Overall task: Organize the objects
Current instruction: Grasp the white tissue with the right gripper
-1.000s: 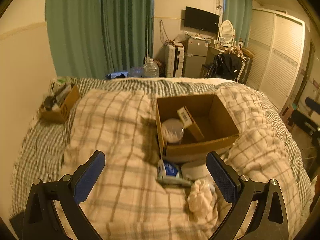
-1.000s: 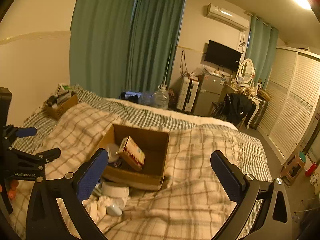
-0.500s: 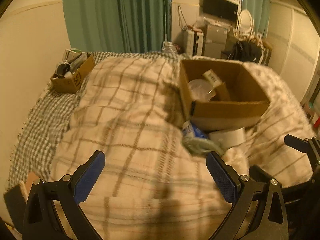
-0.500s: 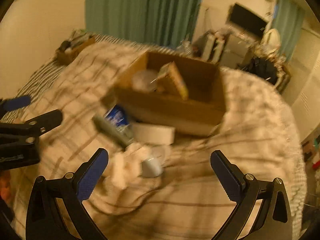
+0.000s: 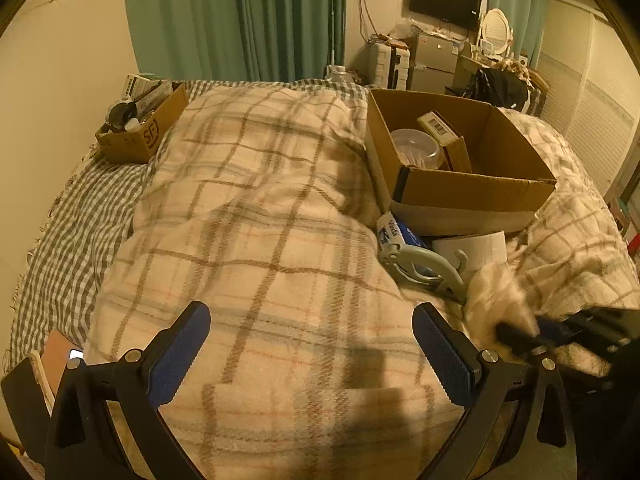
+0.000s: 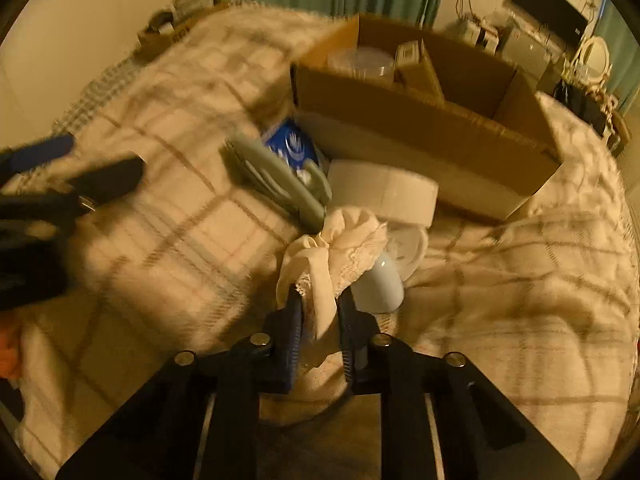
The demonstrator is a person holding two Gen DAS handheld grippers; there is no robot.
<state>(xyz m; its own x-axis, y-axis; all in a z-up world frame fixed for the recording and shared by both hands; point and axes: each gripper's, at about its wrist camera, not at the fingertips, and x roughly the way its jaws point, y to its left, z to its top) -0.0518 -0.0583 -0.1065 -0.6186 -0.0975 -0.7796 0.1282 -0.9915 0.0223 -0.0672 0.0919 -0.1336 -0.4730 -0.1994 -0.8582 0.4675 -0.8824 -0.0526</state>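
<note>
An open cardboard box sits on the plaid blanket and holds a clear tub and a small carton. In front of it lie a blue packet, a grey hanger, a white paper roll, a white cup and a cream lace cloth. My right gripper is shut on the cream cloth. My left gripper is open and empty over the blanket, left of the pile.
A second small cardboard box full of items sits at the bed's far left by the wall. Green curtains, a fridge and a TV stand beyond the bed. A wardrobe is on the right.
My right gripper has dropped down to the pile and closed on the cream cloth. My left gripper has lowered and moved closer over the blanket, staying open.
</note>
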